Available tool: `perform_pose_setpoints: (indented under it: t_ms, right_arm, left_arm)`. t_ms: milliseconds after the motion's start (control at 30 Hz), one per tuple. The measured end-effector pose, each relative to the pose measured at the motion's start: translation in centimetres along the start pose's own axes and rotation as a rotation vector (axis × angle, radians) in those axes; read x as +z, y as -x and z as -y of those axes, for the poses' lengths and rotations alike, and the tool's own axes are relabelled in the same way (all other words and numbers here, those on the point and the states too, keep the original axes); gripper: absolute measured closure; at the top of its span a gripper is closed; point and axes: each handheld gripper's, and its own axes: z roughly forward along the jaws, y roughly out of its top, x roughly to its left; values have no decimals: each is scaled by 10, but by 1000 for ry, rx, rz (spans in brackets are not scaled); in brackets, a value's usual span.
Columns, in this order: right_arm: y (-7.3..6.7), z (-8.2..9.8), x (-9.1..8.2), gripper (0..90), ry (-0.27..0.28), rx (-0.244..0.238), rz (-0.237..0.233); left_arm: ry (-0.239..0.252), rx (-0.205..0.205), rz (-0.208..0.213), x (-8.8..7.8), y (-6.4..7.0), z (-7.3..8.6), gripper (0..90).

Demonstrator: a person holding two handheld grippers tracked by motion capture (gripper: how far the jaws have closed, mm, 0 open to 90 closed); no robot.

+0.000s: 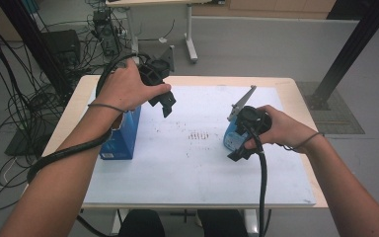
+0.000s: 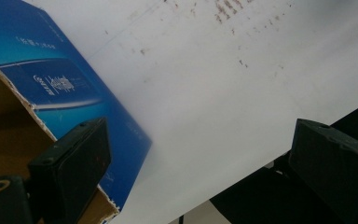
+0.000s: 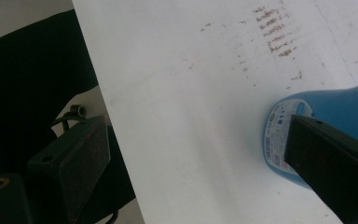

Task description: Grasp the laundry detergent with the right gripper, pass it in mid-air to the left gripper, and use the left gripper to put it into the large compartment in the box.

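two grippers are held with jaws apart: the left gripper [image 1: 165, 101] above a blue box [image 1: 123, 136] at the tabletop's [image 1: 197, 182] left, the right gripper [image 1: 238, 148] beside a blue bottle [image 3: 307, 121] on the right, nothing gripped.

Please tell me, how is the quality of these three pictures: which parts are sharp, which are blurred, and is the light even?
High view: even, soft light, mildly soft focus, faint shadows under the box and bottle. Left gripper view: the box print and table stains are fairly sharp, the near jaws blurred and dark. Right gripper view: the bottle label is readable as print, its far body smeared; the white mat looks slightly washed out.
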Motion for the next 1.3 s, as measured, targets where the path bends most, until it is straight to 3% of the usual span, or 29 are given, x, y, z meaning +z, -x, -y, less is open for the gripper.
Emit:
perform_pose_setpoints:
  t_ms: [633,1300]
  right_arm:
    - [6,42,-16,67,-23,86,32]
    - [14,92,-28,66,-16,212,61]
  left_arm:
    - [-10,2,2,2,3,-3,60]
    - [-8,-3,1,4,7,-4,60]
